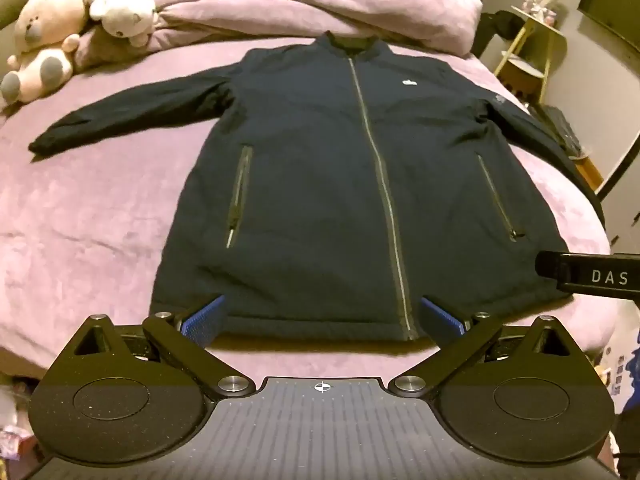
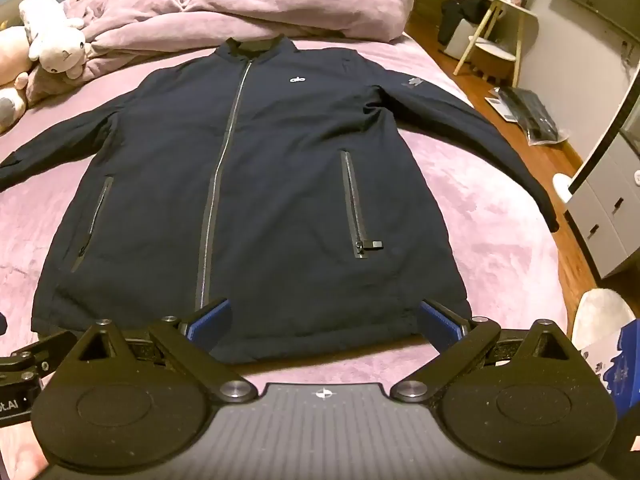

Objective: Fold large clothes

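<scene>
Navy zip jacket (image 1: 340, 184) spread flat on purple bed (image 1: 100, 208), left gripper (image 1: 322, 316) and right gripper (image 2: 324, 318) both spread wide at jacket hem

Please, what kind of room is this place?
Most likely a home bedroom: the jacket lies on a bed with a purple sheet, a bunched duvet at its head, and plush toys beside it.

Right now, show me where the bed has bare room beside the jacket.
Bare sheet lies between the jacket body and its left sleeve; another patch sits under the right sleeve. A thin strip runs below the hem. The head end is crowded: duvet, plush toys.
</scene>
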Tool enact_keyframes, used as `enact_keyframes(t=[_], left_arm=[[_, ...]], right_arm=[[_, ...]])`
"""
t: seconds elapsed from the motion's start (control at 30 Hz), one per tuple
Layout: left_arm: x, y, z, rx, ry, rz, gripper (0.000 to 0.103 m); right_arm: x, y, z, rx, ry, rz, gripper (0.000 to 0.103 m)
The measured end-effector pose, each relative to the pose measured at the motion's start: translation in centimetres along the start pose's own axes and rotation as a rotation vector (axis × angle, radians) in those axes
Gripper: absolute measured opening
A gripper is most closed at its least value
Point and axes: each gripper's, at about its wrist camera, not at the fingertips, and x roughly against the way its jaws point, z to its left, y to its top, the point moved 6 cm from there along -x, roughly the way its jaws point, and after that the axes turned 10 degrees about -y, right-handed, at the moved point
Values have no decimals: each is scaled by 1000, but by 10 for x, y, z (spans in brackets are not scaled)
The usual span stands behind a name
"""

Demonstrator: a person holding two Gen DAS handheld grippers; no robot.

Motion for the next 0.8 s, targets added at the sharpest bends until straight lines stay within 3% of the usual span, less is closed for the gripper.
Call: enact_keyframes(t=[0.43,0.8], left_arm=[[5,-8,5,9,-16,-19,103],[-3,-3,5,42,-2,20,103]], right_arm=[[-4,1,0,4,-7,0,99],[-6,4,-2,5,0,8,99]])
